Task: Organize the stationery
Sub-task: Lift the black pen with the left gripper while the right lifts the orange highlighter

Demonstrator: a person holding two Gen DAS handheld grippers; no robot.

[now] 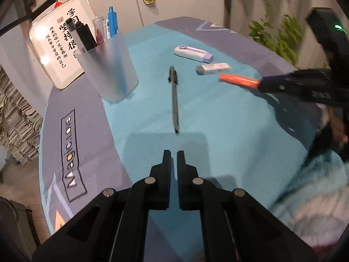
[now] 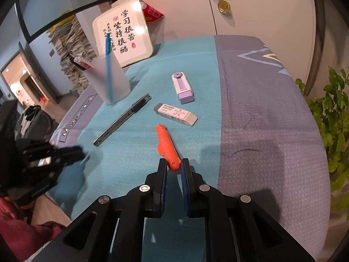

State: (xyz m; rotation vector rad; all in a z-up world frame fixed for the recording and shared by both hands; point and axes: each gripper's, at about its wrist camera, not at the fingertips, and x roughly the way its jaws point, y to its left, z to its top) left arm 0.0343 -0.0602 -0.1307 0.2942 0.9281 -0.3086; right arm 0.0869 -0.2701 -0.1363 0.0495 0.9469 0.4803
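My right gripper (image 2: 174,163) is shut on the near end of an orange marker (image 2: 166,145) and holds it above the blue mat; the marker also shows in the left wrist view (image 1: 238,80). My left gripper (image 1: 174,155) is shut and empty, low over the mat, just short of a grey utility knife (image 1: 174,97) that lies pointing at it. A frosted pen cup (image 1: 109,65) with several pens stands at the left. A white eraser (image 2: 175,114) and a purple-and-white correction tape (image 2: 182,85) lie beyond the marker.
A framed calligraphy sign (image 2: 124,32) leans behind the cup. The mat lies on a grey cloth (image 2: 272,113) over the table. A green plant (image 2: 336,120) stands off the right edge. Stacked papers (image 1: 15,118) are at the far left.
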